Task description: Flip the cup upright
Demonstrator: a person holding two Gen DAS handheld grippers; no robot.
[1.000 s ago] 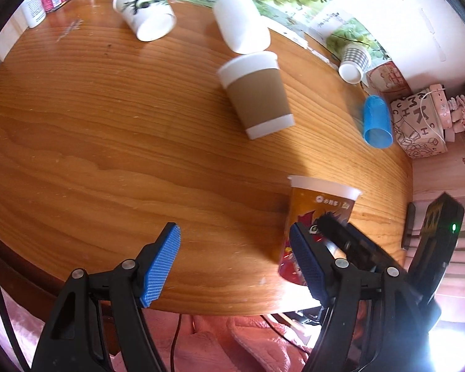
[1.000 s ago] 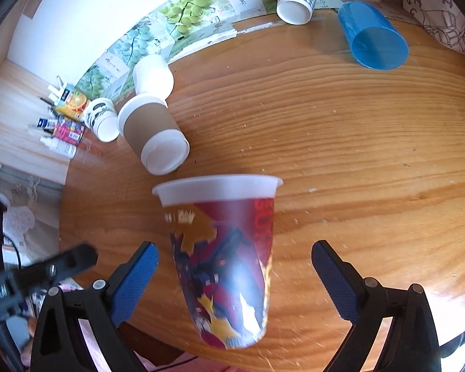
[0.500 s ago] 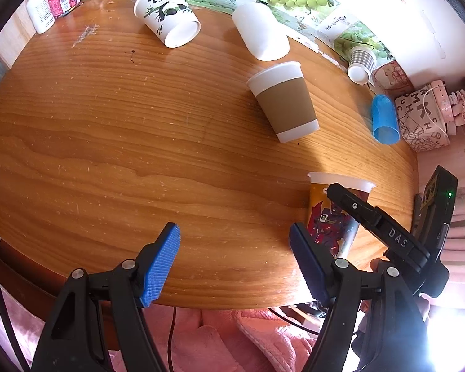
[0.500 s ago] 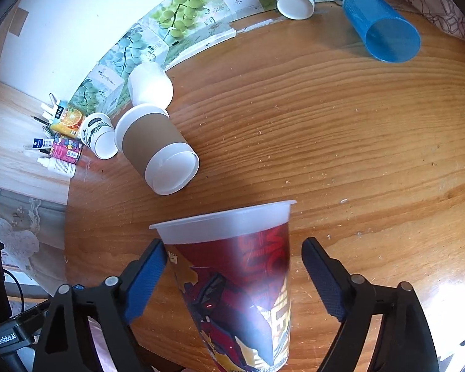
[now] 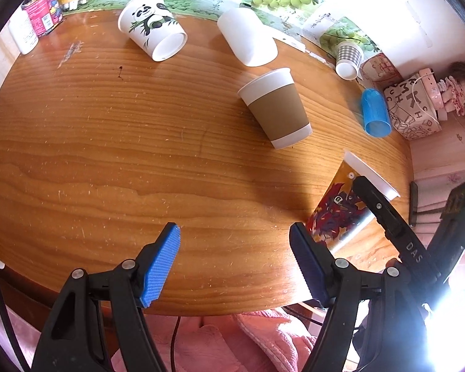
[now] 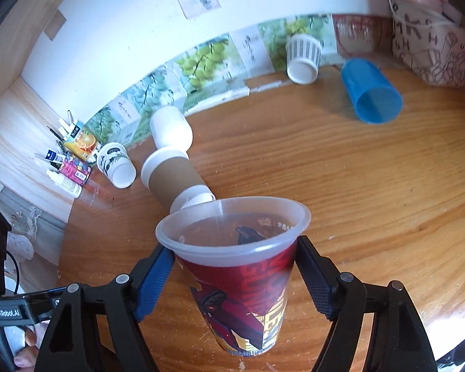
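Right wrist view: the right gripper (image 6: 237, 276) pinches the printed plastic cup (image 6: 238, 279) between its blue pads, mouth up and tilted, its base near the wooden table (image 6: 341, 167). The left gripper (image 5: 234, 260) hangs spread over the table's near edge, holding nothing.

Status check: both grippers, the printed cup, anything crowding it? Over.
Right gripper shut on printed cup, mouth up, tilted. Left gripper open, empty, over table. Brown-sleeved cup lying just behind it. Over.
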